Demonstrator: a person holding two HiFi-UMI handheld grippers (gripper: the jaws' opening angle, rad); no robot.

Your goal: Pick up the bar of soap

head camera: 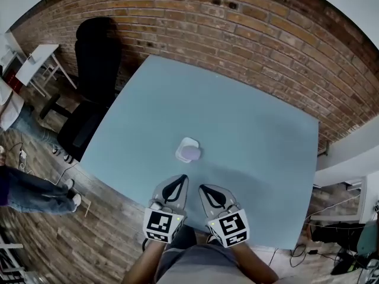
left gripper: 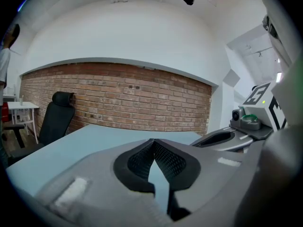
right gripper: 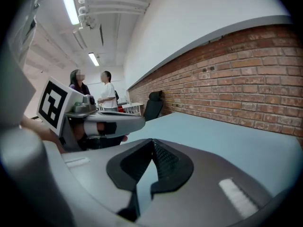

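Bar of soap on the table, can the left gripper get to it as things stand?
Probably yes: the bar of soap lies just ahead of the left gripper on bare table, nothing between. Its shut jaws must open first.

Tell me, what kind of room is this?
Probably an office or lab workroom: a bare brick wall, a black office chair beside a big pale-blue table, and strip lights on the ceiling.
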